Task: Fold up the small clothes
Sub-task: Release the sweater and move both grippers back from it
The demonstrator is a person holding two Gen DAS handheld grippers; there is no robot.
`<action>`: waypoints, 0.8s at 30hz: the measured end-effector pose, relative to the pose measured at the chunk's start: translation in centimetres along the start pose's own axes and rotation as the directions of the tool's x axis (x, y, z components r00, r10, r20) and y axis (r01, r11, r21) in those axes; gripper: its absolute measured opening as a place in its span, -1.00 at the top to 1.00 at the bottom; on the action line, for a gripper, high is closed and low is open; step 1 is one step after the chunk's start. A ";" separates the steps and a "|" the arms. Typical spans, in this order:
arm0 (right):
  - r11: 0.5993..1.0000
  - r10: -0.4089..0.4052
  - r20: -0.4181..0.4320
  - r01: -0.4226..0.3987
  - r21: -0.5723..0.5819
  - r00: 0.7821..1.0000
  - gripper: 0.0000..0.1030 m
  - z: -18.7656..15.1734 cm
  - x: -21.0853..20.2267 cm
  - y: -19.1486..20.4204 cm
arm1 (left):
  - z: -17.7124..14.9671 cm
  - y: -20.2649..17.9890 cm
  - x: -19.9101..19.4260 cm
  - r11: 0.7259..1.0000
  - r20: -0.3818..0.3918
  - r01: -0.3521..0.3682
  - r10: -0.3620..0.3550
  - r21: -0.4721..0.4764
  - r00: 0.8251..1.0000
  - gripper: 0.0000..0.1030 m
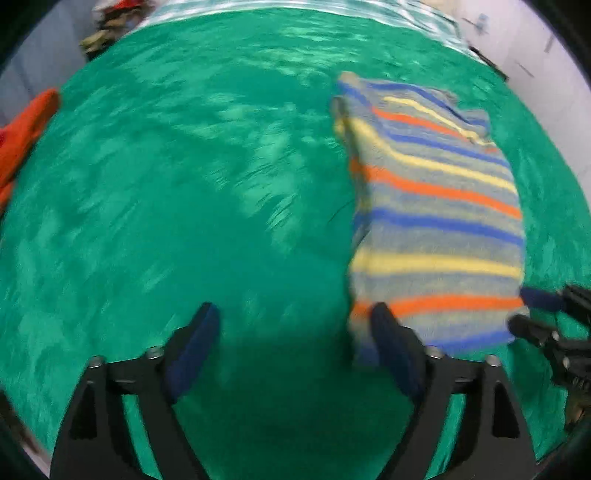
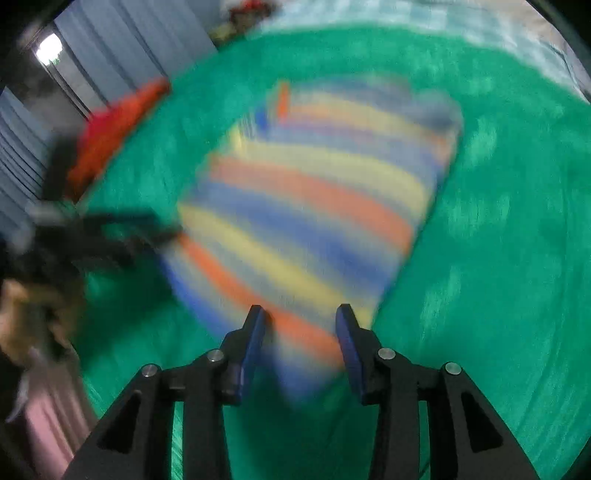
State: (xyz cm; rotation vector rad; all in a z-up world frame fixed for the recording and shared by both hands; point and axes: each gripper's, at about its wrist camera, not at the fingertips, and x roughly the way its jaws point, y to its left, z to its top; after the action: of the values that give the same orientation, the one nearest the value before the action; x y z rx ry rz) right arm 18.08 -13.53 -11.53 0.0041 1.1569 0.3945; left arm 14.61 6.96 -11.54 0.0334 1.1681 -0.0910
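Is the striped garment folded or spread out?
Folded: the striped garment lies as a compact rectangle on the green blanket, with a layered edge along its left side.

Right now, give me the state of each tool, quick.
Left tool: open wide, nothing between its pads, beside the striped garment.
Right tool: partly open over the garment's near edge; grip cannot be told.

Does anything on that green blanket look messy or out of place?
Not much. The striped garment lies folded on the green blanket, though its far end is bunched and uneven. An orange garment hangs at the blanket's edge, and a loose heap of clothes sits beyond it. Both views are blurred, so finer detail is unclear.
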 end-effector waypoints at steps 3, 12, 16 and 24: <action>0.999 0.001 0.043 -0.003 0.040 0.999 -0.32 -2.3 -3.0 0.9 | -1.4 0.4 -3.3 0.999 0.060 -0.033 0.034 -0.024 0.998 -0.90; 0.987 -0.072 0.130 0.052 0.150 0.989 -0.61 -7.4 -8.8 1.9 | -2.0 -1.6 -7.6 0.998 0.146 -0.068 0.066 0.012 0.987 -0.90; 0.979 -0.077 0.135 0.049 0.199 0.988 -0.61 -7.7 -9.5 1.5 | -2.4 -1.9 -8.8 0.997 0.164 -0.071 0.066 0.022 0.984 -0.90; 0.978 -0.078 0.152 0.045 0.206 0.985 -0.61 -8.4 -10.0 2.2 | -2.3 -2.6 -10.3 0.994 0.200 -0.101 0.089 0.047 0.976 -0.90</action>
State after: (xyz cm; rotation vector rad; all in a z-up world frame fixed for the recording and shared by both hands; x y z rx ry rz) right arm 6.58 -16.20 -5.66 0.1739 1.0316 0.2161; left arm 8.25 5.07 -2.97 0.1278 0.9637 -0.0418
